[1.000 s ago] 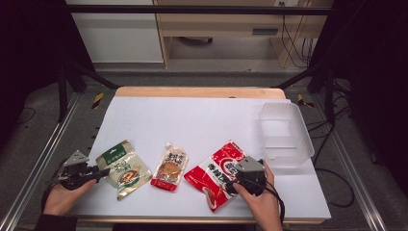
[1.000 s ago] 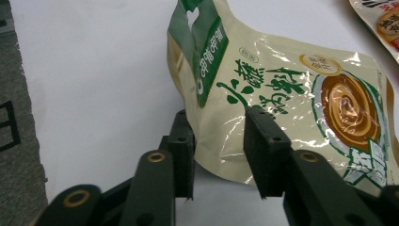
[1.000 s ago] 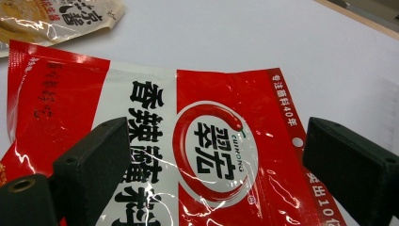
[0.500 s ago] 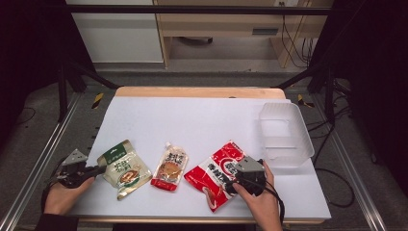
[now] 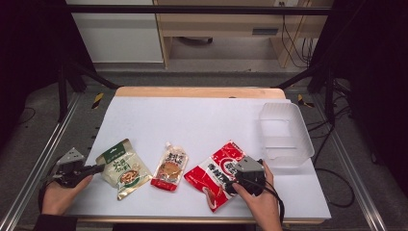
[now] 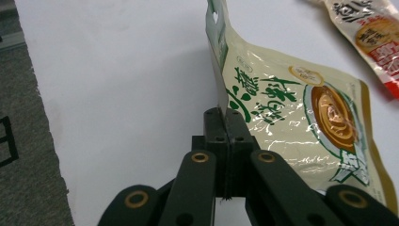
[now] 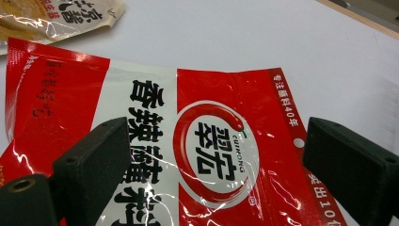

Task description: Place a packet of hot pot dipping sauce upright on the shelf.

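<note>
Table (image 5: pixel 202 120): white sheet, clear tray (image 5: pixel 285 134) at its right edge. Red packet (image 5: pixel 219 173) lies flat at front right; the right gripper (image 7: pixel 216 165) hovers over it, jaws wide apart, gripping nothing. Green packet (image 6: pixel 291 122) at front left; the left gripper (image 6: pixel 225 123) has just closed, jaws clamped on its edge, that edge lifted. Small pouch (image 5: pixel 170 166) between the packets
</note>
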The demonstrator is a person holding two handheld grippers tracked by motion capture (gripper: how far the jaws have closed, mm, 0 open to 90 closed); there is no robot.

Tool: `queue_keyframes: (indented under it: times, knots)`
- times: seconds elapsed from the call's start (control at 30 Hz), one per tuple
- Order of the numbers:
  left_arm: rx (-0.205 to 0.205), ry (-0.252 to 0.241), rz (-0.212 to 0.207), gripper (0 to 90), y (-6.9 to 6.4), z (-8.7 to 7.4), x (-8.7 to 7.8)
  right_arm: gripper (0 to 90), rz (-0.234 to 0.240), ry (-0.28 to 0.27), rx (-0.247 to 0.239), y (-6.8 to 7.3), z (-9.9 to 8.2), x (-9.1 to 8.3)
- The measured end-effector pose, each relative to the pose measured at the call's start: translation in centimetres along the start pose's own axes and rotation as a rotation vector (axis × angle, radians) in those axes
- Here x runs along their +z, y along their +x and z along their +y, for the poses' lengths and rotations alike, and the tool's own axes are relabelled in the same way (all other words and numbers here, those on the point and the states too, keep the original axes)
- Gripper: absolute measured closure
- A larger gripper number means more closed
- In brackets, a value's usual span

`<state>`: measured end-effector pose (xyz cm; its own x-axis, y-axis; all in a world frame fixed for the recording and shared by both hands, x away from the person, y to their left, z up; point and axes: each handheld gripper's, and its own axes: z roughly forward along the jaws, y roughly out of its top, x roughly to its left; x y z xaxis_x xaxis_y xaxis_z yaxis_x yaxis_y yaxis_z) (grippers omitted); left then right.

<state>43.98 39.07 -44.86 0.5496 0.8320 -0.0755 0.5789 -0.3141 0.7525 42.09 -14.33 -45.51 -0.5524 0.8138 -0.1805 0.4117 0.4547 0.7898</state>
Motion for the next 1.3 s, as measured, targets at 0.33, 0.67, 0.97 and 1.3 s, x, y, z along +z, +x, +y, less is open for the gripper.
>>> queue_keyframes:
  times: [0.33, 0.67, 0.97, 1.3]
  knots:
    - [0.061, -0.101, -0.039, 90.0, -1.5, 1.6, -3.0, 8.9, -0.004, -0.004, 0.002, -0.2, -0.1, -0.1]
    - [0.187, -0.145, -0.097, 90.0, -4.8, 4.0, -5.6, 8.5, 0.034, -0.006, 0.035, 0.0, 0.0, 0.0]
    - [0.261, -0.133, -0.104, 90.0, -6.1, 6.5, -6.6, 8.6, 0.073, -0.025, 0.06, 0.0, 0.4, 0.1]
    - [0.291, -0.102, -0.113, 90.0, -5.4, 9.7, -6.8, 13.4, 0.151, -0.053, -0.066, 0.2, 5.3, -0.4]
